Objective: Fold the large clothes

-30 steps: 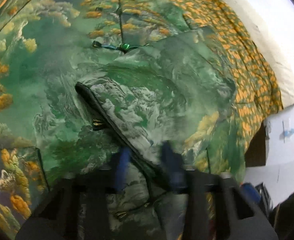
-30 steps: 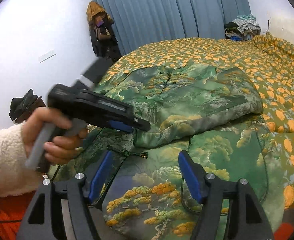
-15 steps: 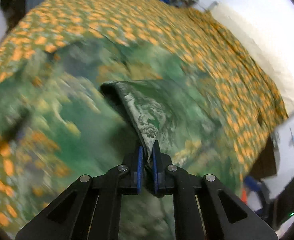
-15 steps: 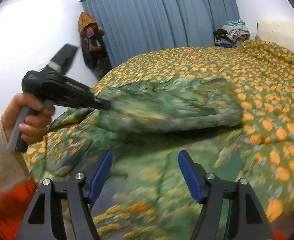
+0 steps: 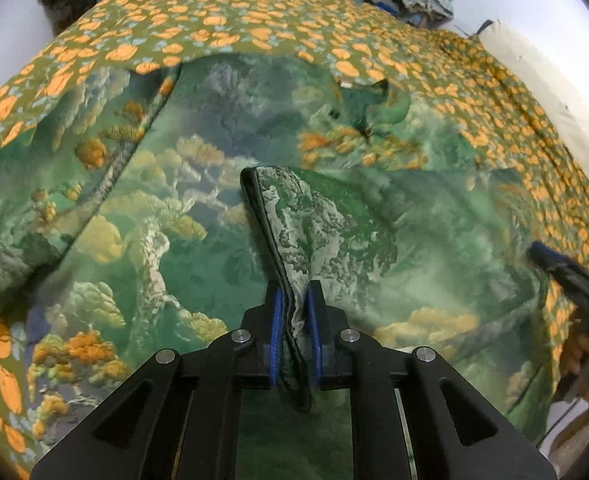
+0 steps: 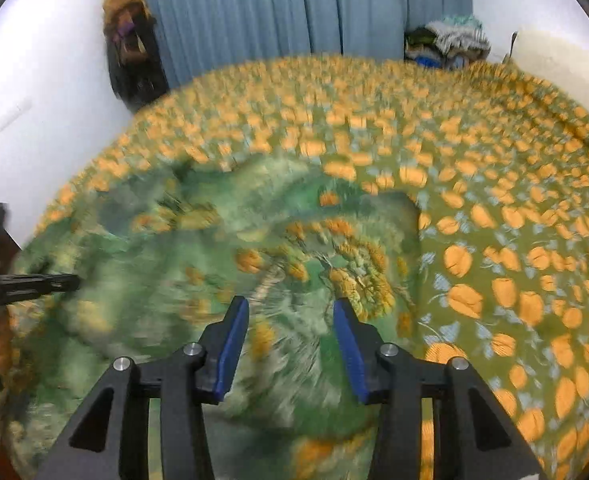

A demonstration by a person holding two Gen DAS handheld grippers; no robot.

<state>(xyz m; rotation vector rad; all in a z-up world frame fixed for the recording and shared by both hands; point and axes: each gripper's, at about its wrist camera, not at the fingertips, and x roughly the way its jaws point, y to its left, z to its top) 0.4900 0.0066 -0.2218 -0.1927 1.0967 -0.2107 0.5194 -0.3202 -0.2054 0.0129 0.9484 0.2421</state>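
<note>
A large green garment (image 5: 166,240) with a landscape print lies spread on the bed. My left gripper (image 5: 294,292) is shut on its dark-trimmed edge (image 5: 290,216), which rises as a fold from the cloth into the jaws. My right gripper (image 6: 290,308) hovers over the garment (image 6: 214,260) near its right side; its jaws are closing, a gap still shows between the blue pads, and they press on nothing. Each gripper also shows in the other's view, the right gripper (image 5: 550,264) at the garment's right edge and the left gripper (image 6: 66,280) at the far left.
An orange-flowered bedspread (image 6: 494,200) covers the bed around the garment. A blue curtain (image 6: 294,8) hangs behind it, with dark clothes (image 6: 130,52) on the wall at its left. A clothes pile (image 6: 446,40) and a cream pillow (image 5: 554,92) sit at the bed's far side.
The left gripper shut on the garment's edge and carried it across the cloth. The right gripper swung right over the garment and its jaws narrowed.
</note>
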